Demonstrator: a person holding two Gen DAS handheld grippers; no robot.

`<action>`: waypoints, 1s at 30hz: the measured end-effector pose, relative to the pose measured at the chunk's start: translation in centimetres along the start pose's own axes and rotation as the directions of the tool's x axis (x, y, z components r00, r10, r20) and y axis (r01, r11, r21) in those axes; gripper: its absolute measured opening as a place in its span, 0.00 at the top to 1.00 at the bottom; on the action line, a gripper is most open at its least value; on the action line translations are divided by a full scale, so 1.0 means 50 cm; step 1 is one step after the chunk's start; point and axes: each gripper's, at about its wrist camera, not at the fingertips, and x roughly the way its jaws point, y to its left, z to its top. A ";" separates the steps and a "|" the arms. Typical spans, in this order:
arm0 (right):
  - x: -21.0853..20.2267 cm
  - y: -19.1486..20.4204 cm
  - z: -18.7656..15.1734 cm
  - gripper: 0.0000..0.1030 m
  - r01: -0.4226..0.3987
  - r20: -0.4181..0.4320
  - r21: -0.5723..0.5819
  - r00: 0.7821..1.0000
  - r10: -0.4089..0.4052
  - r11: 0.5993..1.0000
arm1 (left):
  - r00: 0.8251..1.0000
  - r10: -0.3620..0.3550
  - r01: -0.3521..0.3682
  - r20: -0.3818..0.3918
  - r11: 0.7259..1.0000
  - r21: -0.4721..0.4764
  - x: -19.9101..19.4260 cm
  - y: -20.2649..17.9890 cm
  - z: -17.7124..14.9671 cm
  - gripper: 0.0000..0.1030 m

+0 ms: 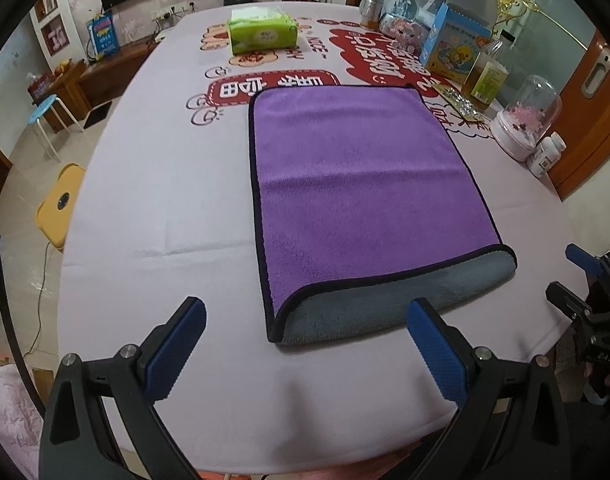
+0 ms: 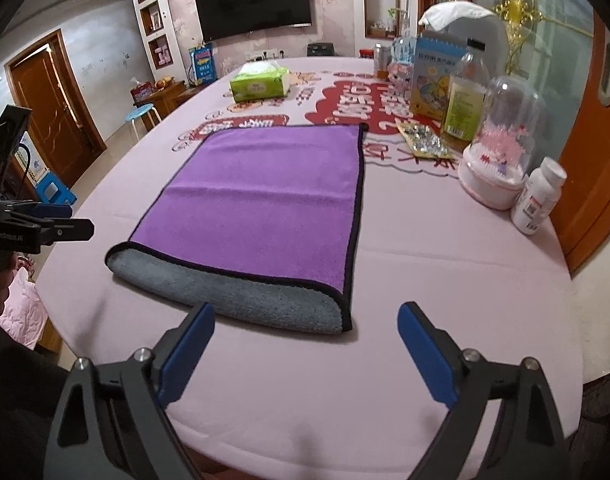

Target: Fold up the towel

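Note:
A purple towel (image 1: 357,184) with a black hem and grey underside lies folded on the pale pink tablecloth (image 1: 157,208), its grey lower layer showing at the near edge. It also shows in the right wrist view (image 2: 265,200). My left gripper (image 1: 307,318) is open and empty, hovering just short of the towel's near edge. My right gripper (image 2: 307,322) is open and empty, near the towel's near right corner. The right gripper also shows at the right edge of the left wrist view (image 1: 577,276), and the left gripper shows at the left edge of the right wrist view (image 2: 61,220).
A green tissue pack (image 1: 263,32) sits at the far side. Along the right stand a blue box (image 2: 437,76), a bottle (image 2: 465,100), a glass dome ornament (image 2: 501,148), a white pill bottle (image 2: 537,196) and foil blister packs (image 2: 425,142). Stools (image 1: 59,204) stand left of the table.

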 end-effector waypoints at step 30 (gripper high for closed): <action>0.154 -0.041 0.000 0.72 -0.065 -0.185 0.007 0.981 0.065 0.998 | 0.981 -0.061 0.038 -0.186 0.991 -0.125 0.164 0.052 0.015 0.50</action>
